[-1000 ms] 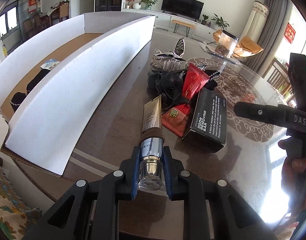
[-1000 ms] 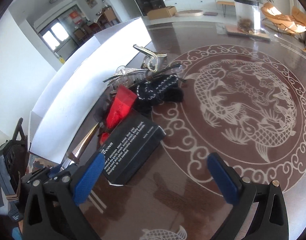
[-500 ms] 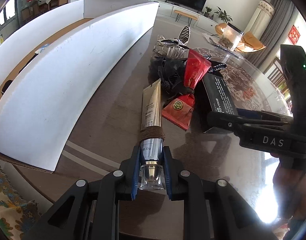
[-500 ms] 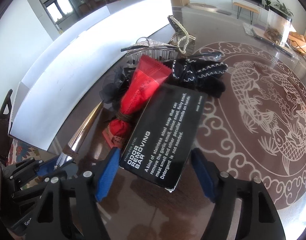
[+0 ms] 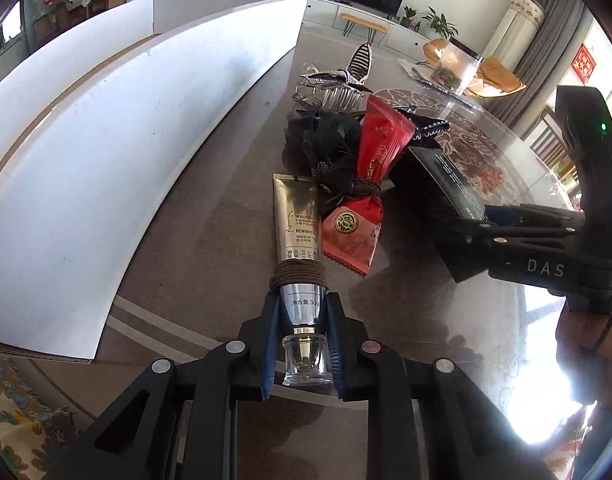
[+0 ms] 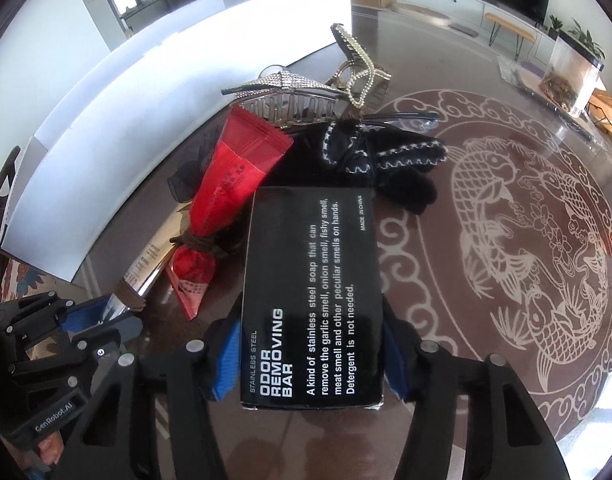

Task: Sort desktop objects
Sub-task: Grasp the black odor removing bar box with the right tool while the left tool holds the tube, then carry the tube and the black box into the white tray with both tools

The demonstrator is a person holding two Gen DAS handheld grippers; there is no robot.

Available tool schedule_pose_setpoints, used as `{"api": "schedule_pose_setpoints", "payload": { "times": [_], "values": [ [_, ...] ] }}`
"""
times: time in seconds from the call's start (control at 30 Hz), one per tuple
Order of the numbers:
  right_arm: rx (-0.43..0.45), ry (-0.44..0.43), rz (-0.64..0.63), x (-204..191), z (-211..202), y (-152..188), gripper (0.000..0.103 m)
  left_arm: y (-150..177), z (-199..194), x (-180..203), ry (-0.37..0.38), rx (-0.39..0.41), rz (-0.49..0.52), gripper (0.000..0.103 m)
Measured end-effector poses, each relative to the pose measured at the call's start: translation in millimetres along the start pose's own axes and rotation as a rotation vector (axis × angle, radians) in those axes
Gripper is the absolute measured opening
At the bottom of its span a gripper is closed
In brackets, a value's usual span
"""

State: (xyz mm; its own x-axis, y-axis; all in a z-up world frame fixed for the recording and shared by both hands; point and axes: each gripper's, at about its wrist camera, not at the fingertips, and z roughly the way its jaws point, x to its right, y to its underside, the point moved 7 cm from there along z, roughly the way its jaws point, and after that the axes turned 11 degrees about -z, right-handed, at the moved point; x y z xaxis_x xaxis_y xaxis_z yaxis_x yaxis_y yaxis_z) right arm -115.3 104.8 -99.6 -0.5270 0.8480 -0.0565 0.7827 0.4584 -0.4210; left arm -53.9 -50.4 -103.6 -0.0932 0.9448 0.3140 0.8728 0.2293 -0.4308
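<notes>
While both claws are loaded, the main risk sits on the right: the right gripper has just been closing its jaws and the blue pads now sit against the two long sides of the black soap box, near its lower end only. I judge that an end grip on a long box will let the far end droop or twist out on the lift. The box's far end touches the black knit glove and lies just beside the red snack packet, so a lift could drag either.

The left gripper is nearly closed, clamping the silver neck of the gold cream tube just above its clear cap. The tube's body lies flat on the table, its flat end against the black mesh hair tie and its side touching the red packet. Pulling it up steeply may snag those.

The rhinestone hair claws lie beyond the pile, clear of both grips. The white cardboard box stands to the left; its tall wall must be cleared to drop anything in, and the grippers are close together, so they may collide.
</notes>
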Motion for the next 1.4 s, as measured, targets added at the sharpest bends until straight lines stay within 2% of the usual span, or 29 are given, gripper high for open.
{"api": "schedule_pose_setpoints", "payload": {
  "times": [0.1, 0.27, 0.3, 0.4, 0.53, 0.63, 0.73, 0.8, 0.87, 0.93, 1.1, 1.4],
  "values": [
    [0.036, -0.037, 0.048, 19, -26, 20, 0.059, -3, -16, 1, 0.062, 0.052, -0.027, 0.021],
    [0.081, -0.036, 0.096, 50, -64, 51, 0.059, -2, -28, 5, 0.093, 0.099, -0.034, 0.021],
    [0.089, -0.035, 0.105, 53, -70, 54, 0.059, -3, -29, 6, 0.101, 0.097, -0.037, 0.021],
    [0.096, -0.036, 0.114, 62, -81, 66, 0.059, 6, -20, 7, 0.109, 0.024, -0.018, 0.021],
    [0.097, -0.052, 0.113, 66, -80, 72, 0.059, 9, -3, 14, 0.06, -0.057, 0.018, 0.022],
    [0.105, -0.07, 0.112, 60, -84, 77, 0.059, 13, 11, 16, -0.017, -0.109, 0.042, 0.022],
    [0.115, -0.091, 0.116, 54, -88, 80, 0.059, 7, 18, 24, -0.068, -0.102, 0.062, 0.03],
    [0.12, -0.097, 0.112, 52, -89, 80, 0.059, 6, 24, 33, -0.12, -0.097, 0.111, 0.031],
    [0.125, -0.102, 0.106, 50, -91, 79, 0.059, 6, 29, 41, -0.181, -0.078, 0.181, 0.021],
    [0.136, -0.107, 0.099, 48, -96, 76, 0.059, 4, 27, 44, -0.141, -0.066, 0.167, 0.021],
    [0.183, -0.11, 0.063, 38, -118, 61, 0.059, -4, -5, 38, -0.024, 0.047, 0.077, 0.021],
    [0.228, -0.126, -0.018, 7, -135, 29, 0.059, -17, -68, 24, 0.05, 0.218, 0.002, 0.021]
  ]
}}
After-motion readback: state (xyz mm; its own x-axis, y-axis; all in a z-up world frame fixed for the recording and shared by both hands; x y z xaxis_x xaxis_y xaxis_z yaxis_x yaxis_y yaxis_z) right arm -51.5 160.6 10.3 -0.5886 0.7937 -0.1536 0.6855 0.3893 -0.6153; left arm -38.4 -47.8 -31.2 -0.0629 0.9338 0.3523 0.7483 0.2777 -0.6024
